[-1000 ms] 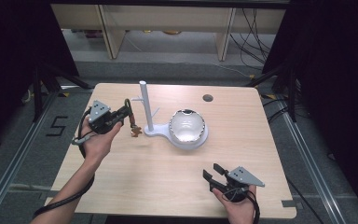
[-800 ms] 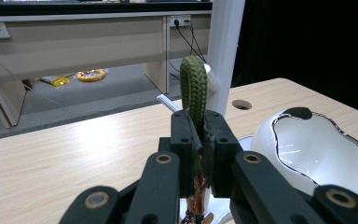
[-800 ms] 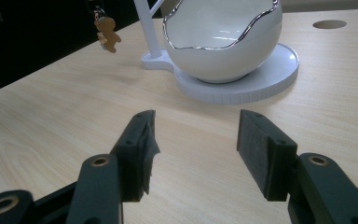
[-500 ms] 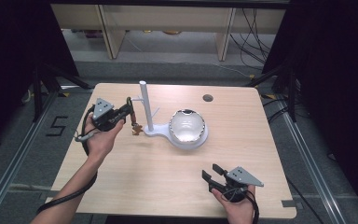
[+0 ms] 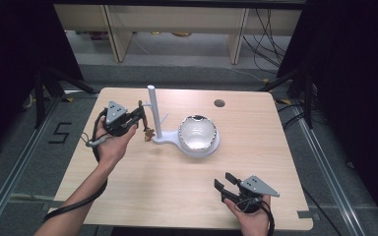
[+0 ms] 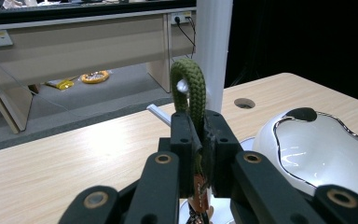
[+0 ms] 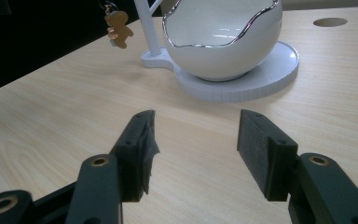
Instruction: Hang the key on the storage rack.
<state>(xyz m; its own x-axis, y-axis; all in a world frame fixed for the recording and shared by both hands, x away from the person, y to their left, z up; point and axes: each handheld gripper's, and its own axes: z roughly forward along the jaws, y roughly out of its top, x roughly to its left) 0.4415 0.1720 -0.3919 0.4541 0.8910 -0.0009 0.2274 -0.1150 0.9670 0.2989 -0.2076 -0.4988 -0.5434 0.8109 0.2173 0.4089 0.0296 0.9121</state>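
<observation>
Left gripper (image 6: 196, 140), jaws clamped on the green cord loop (image 6: 189, 91) of a keychain; the gingerbread charm (image 5: 148, 132) hangs below, just beside the white stand (image 5: 153, 113) and its peg. The cord looks soft and light, the charm free to swing; the loop's braided shank seems the surest hold. Right gripper (image 7: 193, 140) rests with jaws apart and empty, well clear of the bowl (image 7: 223, 39).
</observation>
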